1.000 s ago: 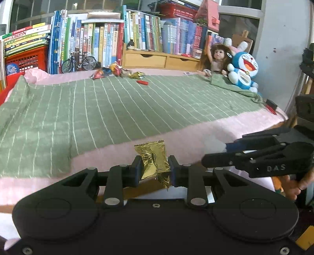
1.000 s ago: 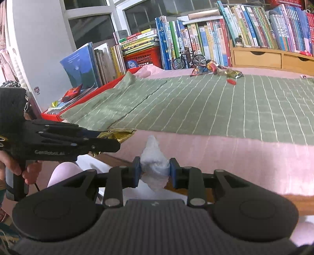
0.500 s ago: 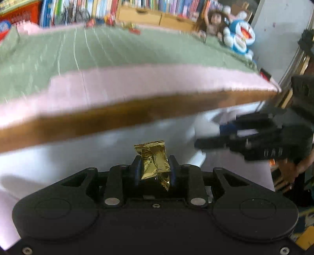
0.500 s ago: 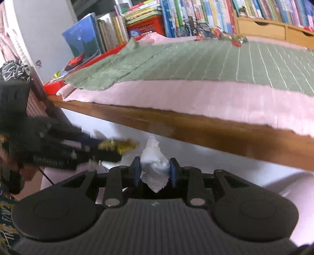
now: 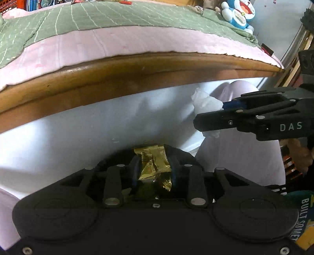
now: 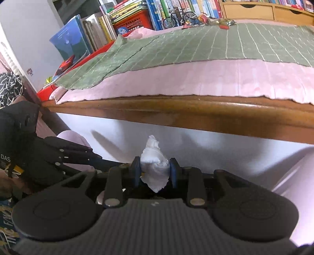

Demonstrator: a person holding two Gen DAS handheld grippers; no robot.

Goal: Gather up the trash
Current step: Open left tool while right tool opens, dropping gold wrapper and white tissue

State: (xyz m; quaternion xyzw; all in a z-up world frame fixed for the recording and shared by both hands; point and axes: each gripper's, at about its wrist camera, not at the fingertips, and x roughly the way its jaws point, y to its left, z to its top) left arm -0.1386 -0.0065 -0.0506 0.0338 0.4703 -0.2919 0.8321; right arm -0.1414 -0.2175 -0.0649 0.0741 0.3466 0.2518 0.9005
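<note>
The left gripper (image 5: 154,166) points down, below the brown wooden edge of the table (image 5: 121,74). A gold wrapper (image 5: 154,164) sits right between its two fingers. The wrapper is crinkled and shiny, with its flat top poking out past the fingertips and a torn corner hanging lower down. The jaws are opening now, with the wrapper still in the gap between them. I cannot tell if the pads still press on it.

The right gripper (image 6: 155,169) also sits below the table edge. Its jaws are squeezed tight on a white tissue (image 6: 154,164). The tissue is a scrunched ball. Its pointy top sticks up above the fingertips and a bit of it hangs down under them. The blue pads touch it on both sides.

In the left wrist view, the right gripper (image 5: 208,115) comes in from the right side, and the white tissue (image 5: 206,102) bulges out at its tip. It is near the left gripper but not touching it. A hand (image 5: 300,155) shows under it at the right edge.

Behind and under both grippers is a big white bag (image 5: 78,133).

On the table lie a pink cloth (image 6: 196,80) and a green cloth with white lines (image 6: 215,43). Far back on the table is a small pile of more wrappers (image 6: 208,19), well apart from both grippers. Books (image 6: 137,11) stand along the back. A blue and white cat toy (image 5: 238,14) sits on the far corner.
</note>
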